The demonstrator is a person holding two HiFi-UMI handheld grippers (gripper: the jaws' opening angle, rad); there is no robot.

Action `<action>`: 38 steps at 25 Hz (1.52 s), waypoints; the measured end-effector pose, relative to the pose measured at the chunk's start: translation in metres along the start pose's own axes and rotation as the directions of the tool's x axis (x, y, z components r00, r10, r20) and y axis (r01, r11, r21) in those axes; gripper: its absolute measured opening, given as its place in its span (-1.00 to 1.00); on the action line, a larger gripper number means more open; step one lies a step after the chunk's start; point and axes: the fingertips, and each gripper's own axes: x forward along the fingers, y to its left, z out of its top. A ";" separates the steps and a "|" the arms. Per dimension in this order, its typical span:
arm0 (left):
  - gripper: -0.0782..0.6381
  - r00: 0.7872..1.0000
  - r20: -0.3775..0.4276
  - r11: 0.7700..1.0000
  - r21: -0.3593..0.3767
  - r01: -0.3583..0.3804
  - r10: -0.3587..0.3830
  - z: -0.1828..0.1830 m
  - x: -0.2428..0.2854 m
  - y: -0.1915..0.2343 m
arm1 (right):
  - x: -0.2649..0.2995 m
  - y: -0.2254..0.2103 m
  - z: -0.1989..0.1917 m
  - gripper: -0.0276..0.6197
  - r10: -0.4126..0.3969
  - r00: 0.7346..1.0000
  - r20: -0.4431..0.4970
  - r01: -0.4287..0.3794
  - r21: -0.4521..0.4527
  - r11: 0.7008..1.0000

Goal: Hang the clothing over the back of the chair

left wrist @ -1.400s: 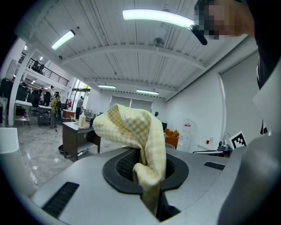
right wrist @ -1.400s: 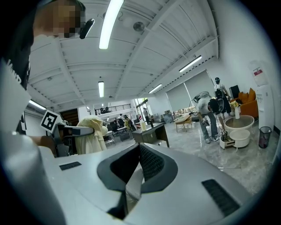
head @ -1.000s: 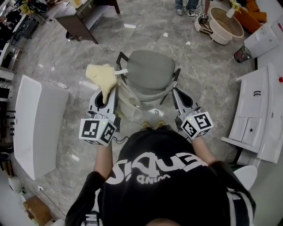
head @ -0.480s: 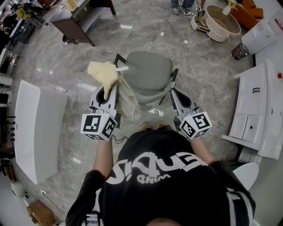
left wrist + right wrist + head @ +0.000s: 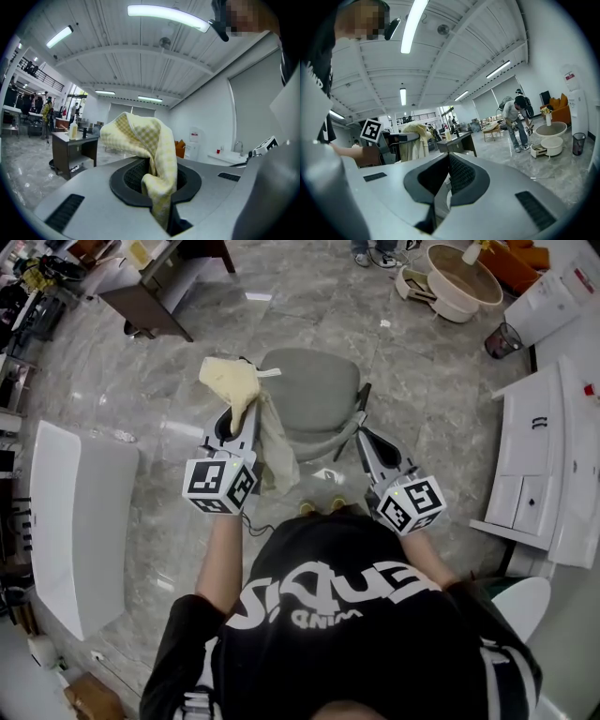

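Observation:
A pale yellow checked garment (image 5: 234, 382) bunches above my left gripper (image 5: 242, 414), and its paler tail (image 5: 276, 448) hangs beside the grey chair (image 5: 311, 392). In the left gripper view the cloth (image 5: 140, 136) rises out of the left gripper (image 5: 159, 186), whose jaws are shut on it. The curved chair back (image 5: 323, 441) lies just ahead of me. My right gripper (image 5: 362, 436) is at the right end of that back. In its own view the right gripper (image 5: 449, 161) has its jaws together, with an unidentifiable pale sliver in the slit. That view also shows the garment (image 5: 415, 130) at the left.
A dark desk (image 5: 155, 287) stands at the far left and a white cabinet (image 5: 80, 521) lies to my left. White cabinets (image 5: 548, 456) line the right side. A round beige tub (image 5: 464, 277) sits beyond the chair, where a person (image 5: 518, 122) bends over it.
My left gripper has carried the garment rightward and away from me, closer to the chair's left side. The right gripper has stayed at the chair back.

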 end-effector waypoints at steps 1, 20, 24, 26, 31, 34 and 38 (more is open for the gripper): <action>-0.64 1.000 -0.002 1.000 -0.002 0.005 -0.005 -0.003 0.005 0.001 | 0.000 0.000 0.000 -0.87 -0.002 1.000 0.000 0.002 0.000 1.000; -0.64 0.994 -0.113 0.999 -0.041 -0.007 0.002 -0.074 0.093 0.025 | -0.009 -0.016 -0.002 -0.87 -0.063 0.998 -0.008 0.063 0.007 0.998; -0.64 0.991 -0.131 0.999 -0.047 -0.018 0.012 -0.084 0.095 0.023 | -0.011 -0.019 -0.002 -0.87 -0.074 0.997 -0.007 0.074 0.012 0.997; -0.64 0.989 -0.149 0.999 -0.043 -0.011 0.004 -0.089 0.095 0.020 | -0.011 -0.018 -0.002 -0.87 -0.075 0.997 -0.007 0.075 0.013 0.997; -0.61 0.978 -0.205 0.999 -0.031 0.018 -0.024 -0.105 0.096 0.015 | -0.012 -0.017 -0.005 -0.87 -0.071 0.997 -0.012 0.071 0.014 0.997; -0.47 0.971 -0.237 0.999 -0.034 0.021 -0.028 -0.113 0.096 0.013 | -0.013 -0.017 -0.005 -0.87 -0.070 0.997 -0.013 0.070 0.010 0.998; -0.25 0.957 -0.287 0.999 -0.040 0.020 -0.031 -0.128 0.092 0.012 | -0.015 -0.016 -0.006 -0.87 -0.069 0.998 -0.014 0.069 0.012 0.998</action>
